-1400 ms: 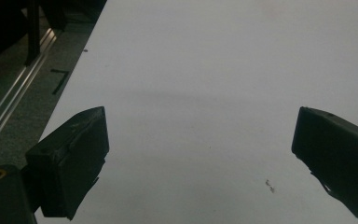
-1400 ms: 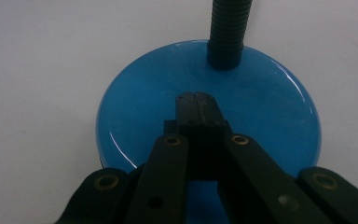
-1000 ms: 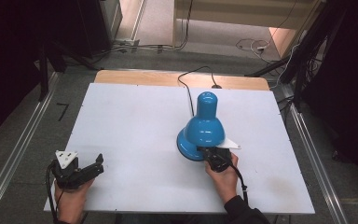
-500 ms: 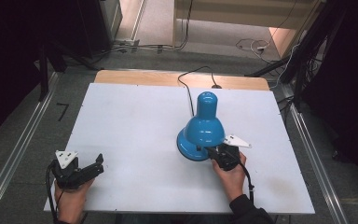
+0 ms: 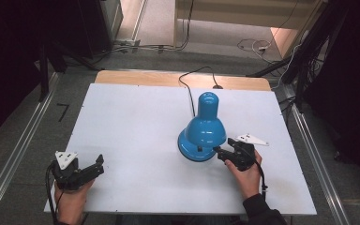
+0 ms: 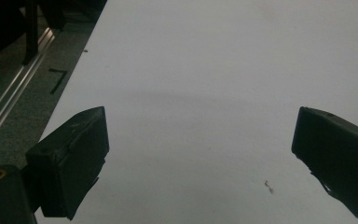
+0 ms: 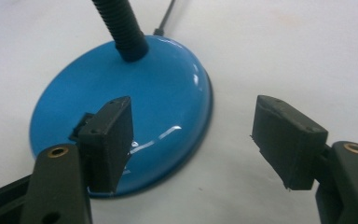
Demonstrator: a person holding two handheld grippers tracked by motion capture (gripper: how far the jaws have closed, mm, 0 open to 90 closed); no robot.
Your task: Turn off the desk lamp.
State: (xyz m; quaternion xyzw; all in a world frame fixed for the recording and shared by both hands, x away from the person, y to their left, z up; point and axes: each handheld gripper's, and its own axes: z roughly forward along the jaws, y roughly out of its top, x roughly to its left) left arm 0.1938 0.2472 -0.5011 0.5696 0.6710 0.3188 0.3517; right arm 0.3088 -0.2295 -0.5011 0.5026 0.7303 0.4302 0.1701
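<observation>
A blue desk lamp [image 5: 205, 126] stands right of centre on the white board [image 5: 131, 122], its shade bent down over its round base [image 7: 126, 88]. A black gooseneck [image 7: 121, 28] rises from the base, and a small black switch [image 7: 78, 127] sits on the base rim. My right gripper [image 5: 219, 154] is at the near right edge of the base. It is open and its jaws have just been opening. One jaw hangs over the rim by the switch, the other over bare board, and nothing is pressed between them. My left gripper [image 5: 98, 165] rests open at the near left corner, holding nothing.
The lamp's black cord [image 5: 187, 82] runs off the far edge over a wooden tabletop [image 5: 145, 77]. Metal rails [image 5: 18, 154] flank the board on both sides. Cables lie on the floor beyond the table.
The right gripper has drawn back to the right, away from the lamp base, and its jaws have gone from shut to wide apart. The left gripper and the lamp have not moved.
</observation>
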